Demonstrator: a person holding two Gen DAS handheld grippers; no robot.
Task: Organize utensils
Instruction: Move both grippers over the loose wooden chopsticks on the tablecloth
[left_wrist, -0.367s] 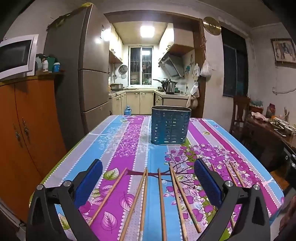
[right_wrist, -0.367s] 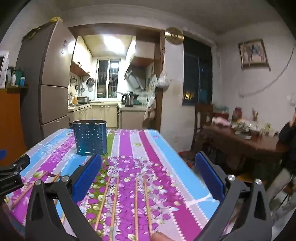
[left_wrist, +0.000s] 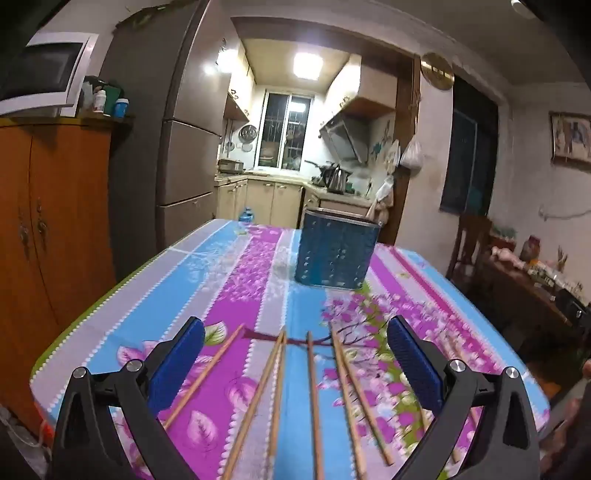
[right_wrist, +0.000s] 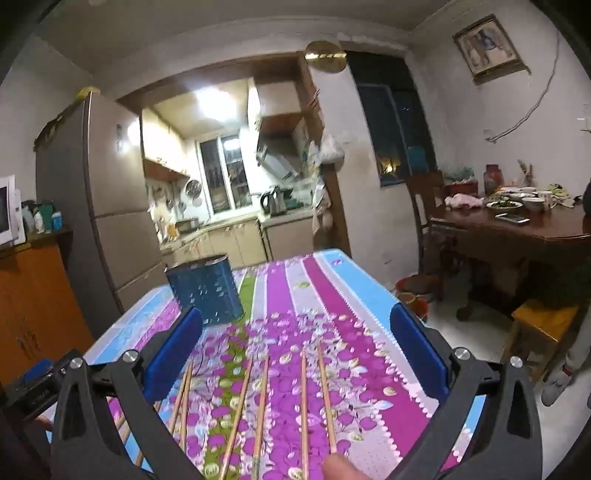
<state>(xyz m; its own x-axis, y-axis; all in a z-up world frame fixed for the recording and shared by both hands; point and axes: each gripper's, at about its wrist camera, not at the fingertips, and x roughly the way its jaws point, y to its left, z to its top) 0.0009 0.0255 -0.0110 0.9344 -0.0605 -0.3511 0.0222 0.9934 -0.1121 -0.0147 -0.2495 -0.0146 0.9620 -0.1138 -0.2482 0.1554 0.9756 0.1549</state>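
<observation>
Left gripper (left_wrist: 295, 354) hovering over near edge of worktop (left_wrist: 236, 280), fingers (left_wrist: 177, 363) spread wide, nothing gripped. Chopsticks (left_wrist: 312, 391) lying loose on floral cloth below, fanned out side by side, none touched. Right gripper (right_wrist: 295, 347) also above worktop, fingers (right_wrist: 417, 350) released, more chopsticks (right_wrist: 303, 402) flat beneath, fingertip (right_wrist: 338, 467) at bottom edge. Blue perforated utensil holder (left_wrist: 334, 253) upright mid-worktop, well apart from chopsticks.
</observation>
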